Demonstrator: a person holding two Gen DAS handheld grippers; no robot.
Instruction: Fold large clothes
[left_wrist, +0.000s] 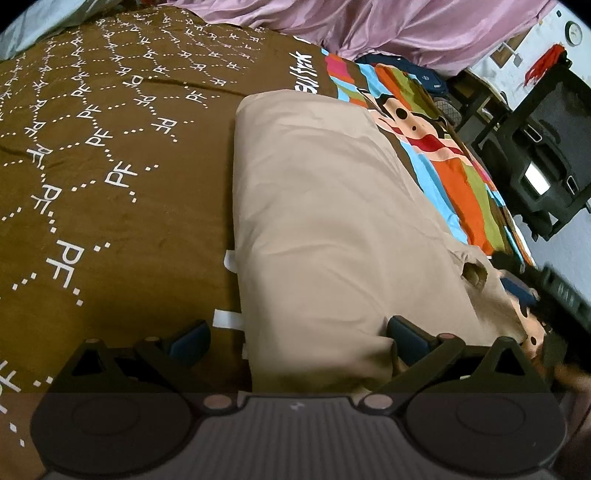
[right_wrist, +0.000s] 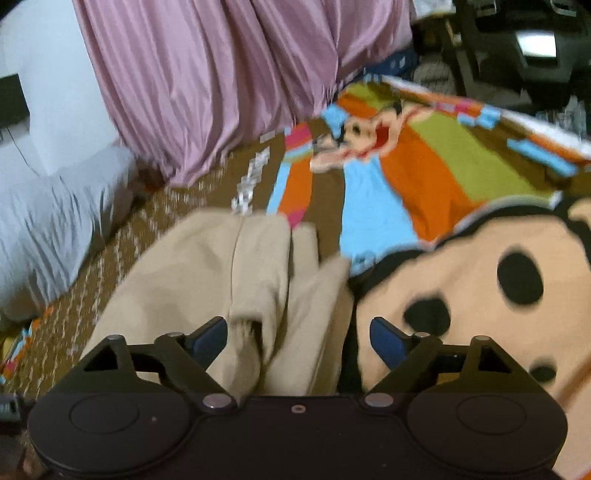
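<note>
On the brown bedspread printed with white dotted lines and letters (left_wrist: 92, 155) lies the folded beige cloth garment (left_wrist: 332, 206), its far end near the bedspread's bright cartoon panel (left_wrist: 436, 147). The left gripper (left_wrist: 295, 332) stands wide open astride the garment's near corner, pads not pressing it. The right gripper (right_wrist: 299, 336) gapes wide over the garment's near end (right_wrist: 236, 280), gripping nothing. Pink pleated curtains (right_wrist: 207, 85) hang beyond the garment.
</note>
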